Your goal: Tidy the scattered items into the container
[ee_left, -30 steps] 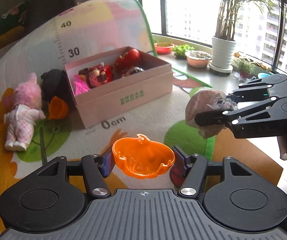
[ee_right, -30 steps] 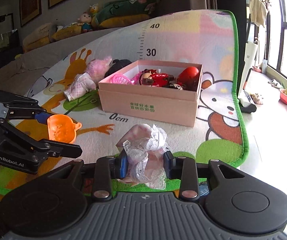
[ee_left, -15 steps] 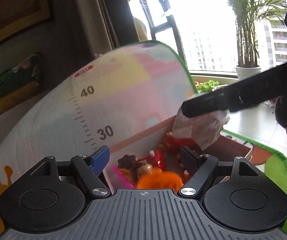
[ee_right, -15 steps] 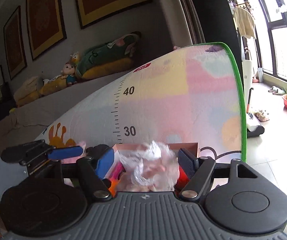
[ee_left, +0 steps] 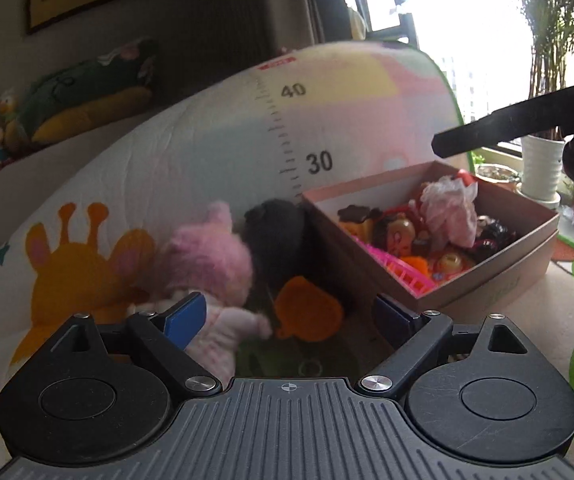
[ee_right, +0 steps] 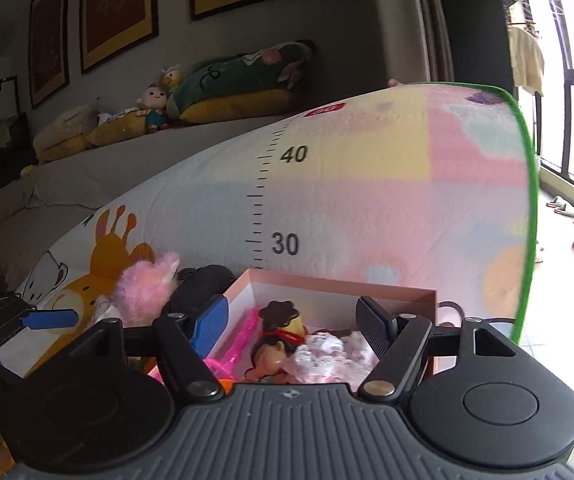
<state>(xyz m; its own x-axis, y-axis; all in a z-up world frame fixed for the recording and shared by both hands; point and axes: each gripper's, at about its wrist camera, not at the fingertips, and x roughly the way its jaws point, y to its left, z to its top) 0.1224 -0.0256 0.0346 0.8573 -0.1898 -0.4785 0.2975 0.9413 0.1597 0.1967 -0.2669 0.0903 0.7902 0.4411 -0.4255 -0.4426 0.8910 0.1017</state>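
The pink cardboard box (ee_left: 483,280) holds several small toys. A pink lacy bundle (ee_left: 449,210) lies on top of them, and an orange pumpkin cup (ee_left: 414,263) shows partly among them. My left gripper (ee_left: 291,318) is open and holds nothing; it faces a pink-haired doll (ee_left: 207,264), a black plush (ee_left: 277,232) and an orange piece (ee_left: 307,314) on the mat left of the box. My right gripper (ee_right: 292,326) is open over the box (ee_right: 339,285), with the lacy bundle (ee_right: 327,354) lying loose below it. One of its fingers (ee_left: 487,132) hangs above the box.
A play mat (ee_right: 347,184) with a printed ruler curves up behind the box. A bed with cushions and plush toys (ee_right: 231,84) lies beyond. Potted plants (ee_left: 539,168) stand by the window on the right. The left gripper's blue pad (ee_right: 49,319) shows at the left.
Both grippers opened over the box: the pumpkin cup and the lacy bundle now lie inside it. The left gripper has swung left and down toward the doll and black plush.
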